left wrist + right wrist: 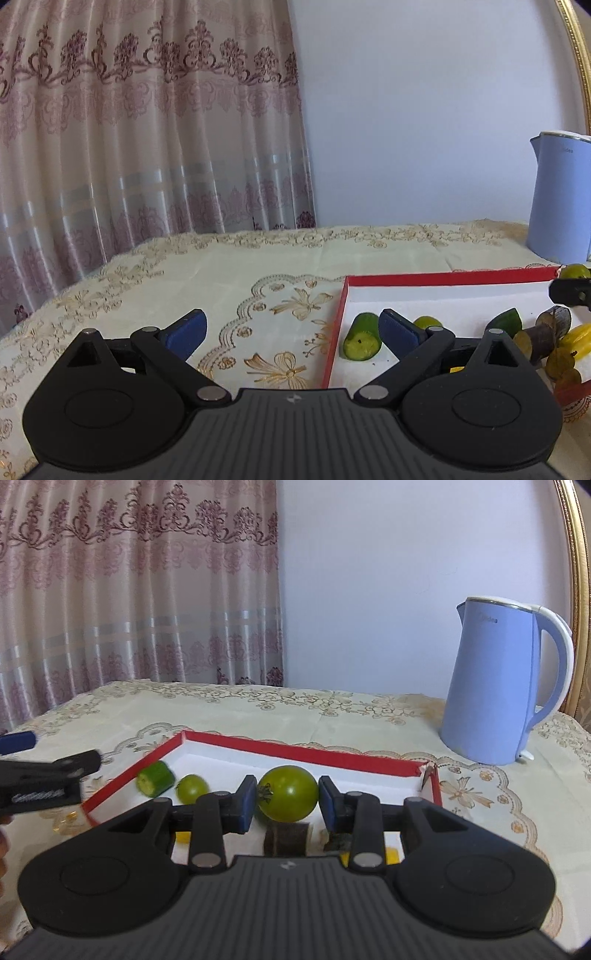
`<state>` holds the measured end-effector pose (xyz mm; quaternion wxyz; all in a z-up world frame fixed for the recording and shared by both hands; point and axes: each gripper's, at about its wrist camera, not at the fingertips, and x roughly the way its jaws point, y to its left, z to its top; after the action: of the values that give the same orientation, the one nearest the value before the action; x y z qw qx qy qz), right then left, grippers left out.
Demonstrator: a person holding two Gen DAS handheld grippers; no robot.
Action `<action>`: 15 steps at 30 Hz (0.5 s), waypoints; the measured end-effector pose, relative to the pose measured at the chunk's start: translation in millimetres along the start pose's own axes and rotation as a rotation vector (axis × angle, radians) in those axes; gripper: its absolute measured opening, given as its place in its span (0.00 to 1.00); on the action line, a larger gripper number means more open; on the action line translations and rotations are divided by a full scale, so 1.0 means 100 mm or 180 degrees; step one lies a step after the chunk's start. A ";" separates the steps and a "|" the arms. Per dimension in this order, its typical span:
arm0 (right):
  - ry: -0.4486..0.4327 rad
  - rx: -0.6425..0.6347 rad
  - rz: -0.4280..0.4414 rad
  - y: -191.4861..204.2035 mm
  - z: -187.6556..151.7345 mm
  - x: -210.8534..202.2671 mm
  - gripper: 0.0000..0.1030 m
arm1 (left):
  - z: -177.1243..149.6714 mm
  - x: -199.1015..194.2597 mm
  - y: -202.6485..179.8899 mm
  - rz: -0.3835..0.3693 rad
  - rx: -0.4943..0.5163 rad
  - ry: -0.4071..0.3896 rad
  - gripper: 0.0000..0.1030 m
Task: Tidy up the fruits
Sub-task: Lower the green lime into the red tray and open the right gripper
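- Desk draped in a cream cloth with gold embroidered flowers and bows.
- Behind it, a pink patterned curtain on the left and a plain pale wall on the right; a gold frame edge at far right.
- One light-blue electric kettle standing upright at the back right of the desk, just beyond the tray.
- One shallow tray with red walls and a white floor, lying flat mid-desk.
- Right gripper: jaws closed narrow on one large green tomato, blue pads against both its sides, held above the tray.
- Left gripper: jaws spread wide, nothing between them; one finger over the cloth, the other over the tray's left end.
- In the tray's left end: one short cucumber piece lying on its side and one small green tomato just beside it.
- Nearer the tray's front and right: two dark brown stubby pieces, several yellow pieces, exact count unclear, partly hidden by the grippers.
- One dark green wedge beside those, kind uncertain.
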<state>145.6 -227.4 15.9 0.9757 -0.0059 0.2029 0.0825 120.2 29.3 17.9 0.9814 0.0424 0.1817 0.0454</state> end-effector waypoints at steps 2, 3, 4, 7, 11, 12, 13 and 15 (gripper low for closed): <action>0.0032 0.0027 -0.0022 -0.02 0.01 0.08 0.33 | 0.00 0.03 0.02 -0.0020 -0.0041 0.0064 0.97; 0.0059 0.0047 -0.0029 -0.04 0.02 0.14 0.33 | 0.00 0.04 0.04 -0.0028 -0.0059 0.0087 0.97; 0.0078 0.0057 -0.0036 -0.05 0.02 0.17 0.33 | 0.00 0.05 0.04 -0.0029 -0.0072 0.0105 0.97; 0.0130 0.0058 -0.0074 -0.08 0.02 0.28 0.33 | -0.01 0.04 0.05 -0.0023 -0.0080 0.0111 0.97; 0.0196 0.0102 -0.0097 -0.10 0.00 0.40 0.33 | -0.01 0.05 0.04 -0.0040 -0.0063 0.0129 0.97; 0.0208 0.0113 -0.0101 -0.11 0.00 0.42 0.33 | -0.01 0.05 0.04 -0.0042 -0.0060 0.0132 0.97; 0.0217 0.0117 -0.0108 -0.12 0.00 0.43 0.33 | -0.01 0.05 0.04 -0.0049 -0.0060 0.0137 0.97; 0.0226 0.0116 -0.0129 -0.12 0.00 0.46 0.33 | -0.01 0.06 0.04 -0.0055 -0.0063 0.0145 0.97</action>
<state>188.9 -232.2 -3.0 0.9693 0.0048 0.2387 0.0587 124.6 33.8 15.2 0.9777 0.0301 0.2038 0.0397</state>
